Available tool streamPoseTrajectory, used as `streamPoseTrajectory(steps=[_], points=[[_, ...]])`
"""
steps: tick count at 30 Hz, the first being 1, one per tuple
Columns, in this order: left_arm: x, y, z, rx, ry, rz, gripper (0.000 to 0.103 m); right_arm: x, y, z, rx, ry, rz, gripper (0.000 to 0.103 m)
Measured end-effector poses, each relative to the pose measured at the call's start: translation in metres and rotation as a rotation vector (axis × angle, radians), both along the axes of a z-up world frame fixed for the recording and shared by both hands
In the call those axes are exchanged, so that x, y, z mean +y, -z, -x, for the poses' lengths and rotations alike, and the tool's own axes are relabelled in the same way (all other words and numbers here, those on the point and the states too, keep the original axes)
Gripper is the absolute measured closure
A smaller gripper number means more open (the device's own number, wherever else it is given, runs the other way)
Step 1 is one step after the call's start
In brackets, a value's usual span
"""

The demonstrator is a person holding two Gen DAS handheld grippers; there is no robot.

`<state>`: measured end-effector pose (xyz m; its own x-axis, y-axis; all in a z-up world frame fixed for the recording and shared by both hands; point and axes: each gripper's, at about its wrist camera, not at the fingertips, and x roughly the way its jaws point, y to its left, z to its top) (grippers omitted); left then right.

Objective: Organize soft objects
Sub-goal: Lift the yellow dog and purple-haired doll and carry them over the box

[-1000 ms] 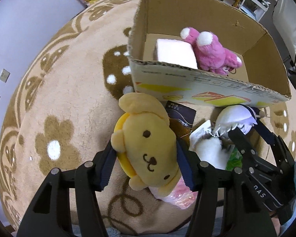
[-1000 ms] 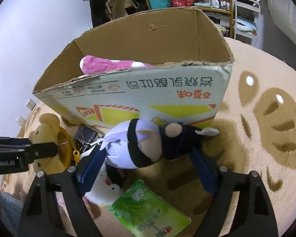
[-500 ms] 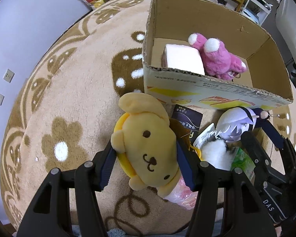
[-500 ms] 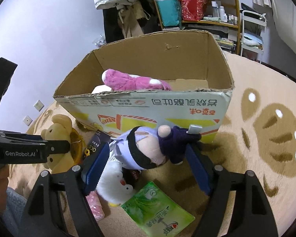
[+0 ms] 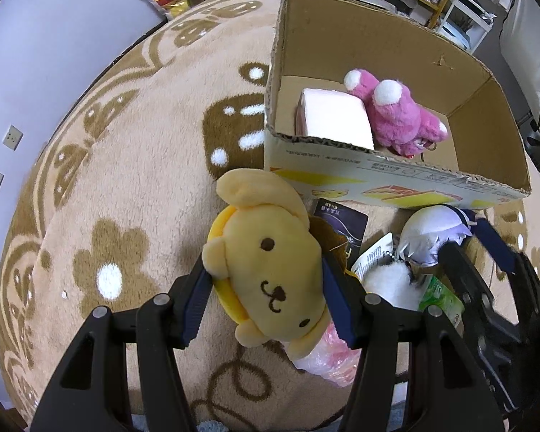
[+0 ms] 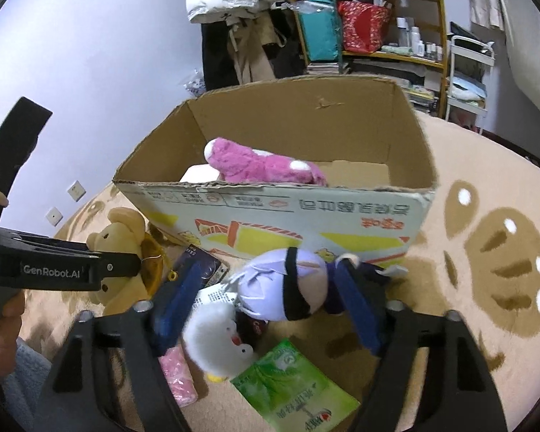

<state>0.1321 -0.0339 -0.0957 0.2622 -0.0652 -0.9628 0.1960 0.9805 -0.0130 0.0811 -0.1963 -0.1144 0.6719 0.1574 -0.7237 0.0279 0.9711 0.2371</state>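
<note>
Your left gripper pinches the yellow dog plush, both blue pads pressed into the sides of its head, face up toward the camera. The plush hangs clear above the tan patterned rug, over a pink plastic-wrapped pack lying partly under it.

Your right gripper has just been closing. The lavender-haired doll sits between its jaws; the right pad presses the doll's dark body, the left pad stands just beside the head, contact there blurred, so you cannot tell whether the grip is firm. From the left wrist view the same doll shows at the right, with the right gripper's black frame beside it.

Beneath the doll, on the rug: a white penguin plush lying on its side, a green tissue pack nearest the camera, a dark card packet toward the box, and a white paper tag.

Just past this pile stands the open cardboard box, printed side facing you, upright on the rug. Inside, against the near-left corner, a white block; touching it on the right, a pink bear plush lying down.

Far side: wall with sockets left, hanging clothes, cluttered shelves.

At the left edge of the right wrist view, your hand grips the left gripper's handle.
</note>
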Motion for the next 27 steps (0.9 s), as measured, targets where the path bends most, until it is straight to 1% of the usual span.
streamPoseTrajectory(steps=[6, 9, 14, 15, 16, 17, 19, 23, 25, 27], points=[[-0.002, -0.002, 0.001, -0.028, 0.012, -0.010, 0.045, 0.006, 0.004, -0.012, -0.005, -0.002, 0.046, 0.036], [-0.004, -0.001, 0.002, -0.036, 0.025, -0.023, 0.045, 0.009, 0.009, -0.017, 0.016, 0.004, 0.083, 0.034], [-0.004, 0.000, 0.002, -0.038, 0.023, -0.022, 0.045, 0.011, 0.019, -0.020, 0.055, 0.029, 0.149, 0.033], [-0.005, -0.001, 0.004, -0.042, 0.024, -0.022, 0.045, 0.012, 0.020, -0.020, 0.058, 0.031, 0.164, 0.035], [-0.004, -0.001, 0.004, -0.045, 0.025, -0.023, 0.045, 0.015, 0.020, -0.021, 0.059, 0.030, 0.192, 0.038], [-0.005, -0.001, 0.004, -0.047, 0.027, -0.024, 0.046, 0.017, 0.019, -0.020, 0.059, 0.027, 0.204, 0.039], [-0.004, -0.002, 0.006, -0.055, 0.030, -0.021, 0.046, 0.019, 0.019, -0.019, 0.051, 0.026, 0.225, 0.043], [-0.003, -0.007, 0.010, -0.069, 0.039, 0.013, 0.046, 0.018, 0.016, -0.013, 0.033, 0.045, 0.219, 0.046], [-0.002, -0.012, 0.014, -0.092, 0.047, 0.029, 0.046, 0.017, 0.011, -0.008, 0.020, 0.056, 0.219, 0.046], [-0.002, -0.017, 0.018, -0.123, 0.053, 0.028, 0.046, 0.015, 0.007, -0.004, 0.012, 0.062, 0.212, 0.046]])
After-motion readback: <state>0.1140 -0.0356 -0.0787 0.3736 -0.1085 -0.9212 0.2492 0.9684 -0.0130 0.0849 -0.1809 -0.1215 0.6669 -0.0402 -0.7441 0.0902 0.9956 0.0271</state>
